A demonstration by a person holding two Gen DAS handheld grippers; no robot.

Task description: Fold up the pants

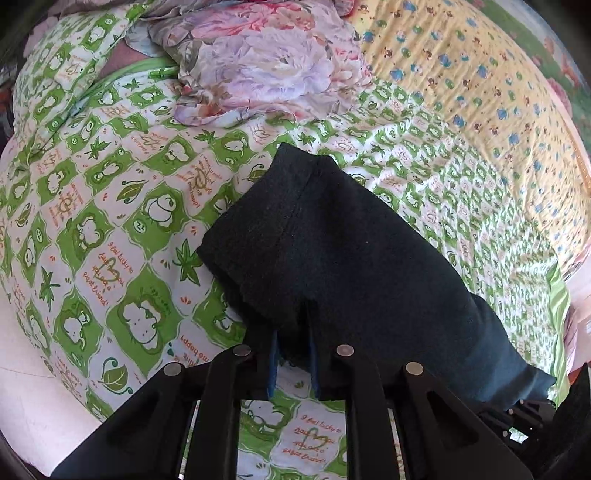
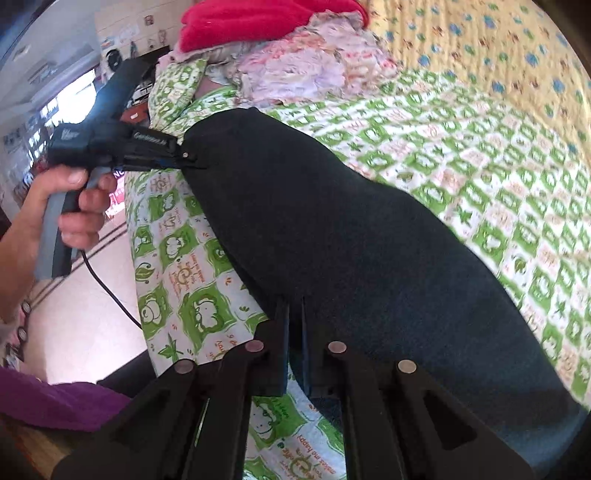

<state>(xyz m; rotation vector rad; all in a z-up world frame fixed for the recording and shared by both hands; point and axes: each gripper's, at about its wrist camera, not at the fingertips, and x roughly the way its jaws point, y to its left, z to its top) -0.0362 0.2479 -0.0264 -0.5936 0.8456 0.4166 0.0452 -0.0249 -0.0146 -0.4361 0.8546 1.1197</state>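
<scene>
**Both hand-held grippers pinch the dark pants over the bed**

Here we are above the green-and-white checked cartoon-print bedsheet (image 1: 122, 221), and the dark navy, soft-knit pants (image 1: 332, 251) are the landmark for everything. In the left wrist view the left hand-held gripper (image 1: 293, 354) sits at the near edge of the pants, its two blue-padded fingers (image 1: 274, 365) drawn close together with a hem of the dark cloth caught between them. The pants stretch forward and away from that grip, a stitched seam running up the middle, the far end lying on the bedsheet.

Over to the right wrist view: the right hand-held gripper (image 2: 295, 347) is likewise at the near edge of the pants (image 2: 351, 240), fingers nearly together and nipping a fold of fabric. The cloth runs from it as one long band up and to the left, where the left hand-held gripper (image 2: 184, 157) bites the far corner, with the person's left hand (image 2: 74, 206) wrapped round its grey handle.

Beyond the pants, at the head of the bed, a crumpled pink-and-lilac floral cloth (image 1: 266, 62) is heaped up, with a bright red fleecy cloth (image 2: 258, 22) behind it. To the right of the pants lies a yellow quilted blanket with small blue figures (image 1: 480, 85).
</scene>
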